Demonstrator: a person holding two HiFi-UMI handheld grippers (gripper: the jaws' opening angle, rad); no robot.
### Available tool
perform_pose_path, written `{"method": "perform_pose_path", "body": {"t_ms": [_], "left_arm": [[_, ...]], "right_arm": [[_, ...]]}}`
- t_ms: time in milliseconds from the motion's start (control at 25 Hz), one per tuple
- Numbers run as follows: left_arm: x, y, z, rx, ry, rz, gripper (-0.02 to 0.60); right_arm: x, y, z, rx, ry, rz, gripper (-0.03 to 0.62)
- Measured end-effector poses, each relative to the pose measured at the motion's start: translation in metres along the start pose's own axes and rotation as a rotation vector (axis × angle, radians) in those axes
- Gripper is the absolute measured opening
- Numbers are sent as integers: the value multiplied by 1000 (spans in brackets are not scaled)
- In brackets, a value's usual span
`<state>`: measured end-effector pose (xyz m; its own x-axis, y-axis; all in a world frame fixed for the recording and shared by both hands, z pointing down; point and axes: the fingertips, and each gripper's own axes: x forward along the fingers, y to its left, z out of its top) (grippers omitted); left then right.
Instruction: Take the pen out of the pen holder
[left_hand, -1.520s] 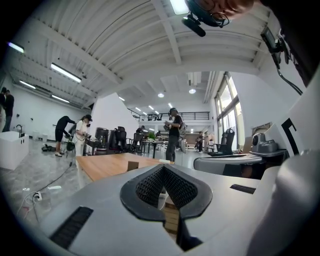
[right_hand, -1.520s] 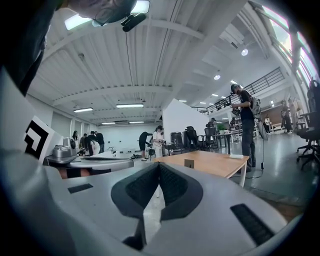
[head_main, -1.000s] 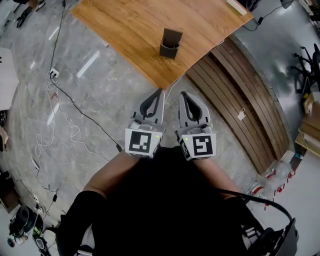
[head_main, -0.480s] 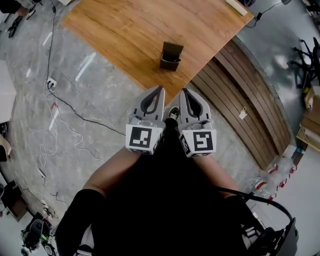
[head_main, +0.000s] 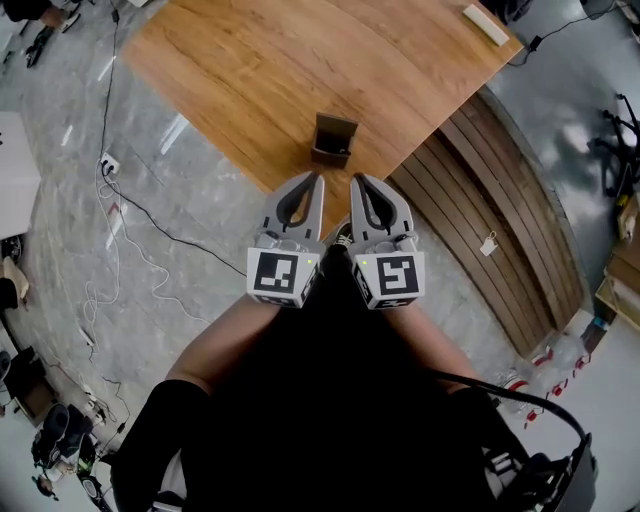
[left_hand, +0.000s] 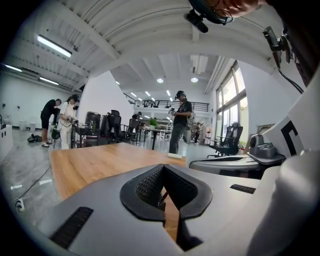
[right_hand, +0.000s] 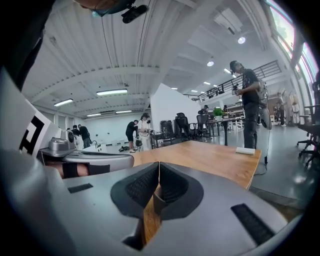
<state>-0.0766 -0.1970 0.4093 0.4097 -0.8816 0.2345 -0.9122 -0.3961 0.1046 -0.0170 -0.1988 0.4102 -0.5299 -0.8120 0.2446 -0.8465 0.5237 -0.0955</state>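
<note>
Side by side, the left gripper and right gripper both have fingers pressed together, empty. The dark square pen holder stands just ahead, near the light wooden counter corner.

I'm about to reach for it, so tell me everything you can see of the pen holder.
The pen holder is a small dark box, open at the top, and one wall looks taller than the rest. It stands upright on the wooden table, close to its near corner. Only the table touches it. Its contents are too small to make out.
</note>
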Motion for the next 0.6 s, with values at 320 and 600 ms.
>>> {"method": "perform_pose_path", "body": {"t_ms": [320, 600], "left_arm": [[46, 19, -23, 3, 63, 0, 6], [78, 34, -65, -16, 161, -56, 6]], "right_arm": [[38, -26, -33, 15, 107, 3, 14], [68, -26, -77, 29, 223, -9, 31]]}}
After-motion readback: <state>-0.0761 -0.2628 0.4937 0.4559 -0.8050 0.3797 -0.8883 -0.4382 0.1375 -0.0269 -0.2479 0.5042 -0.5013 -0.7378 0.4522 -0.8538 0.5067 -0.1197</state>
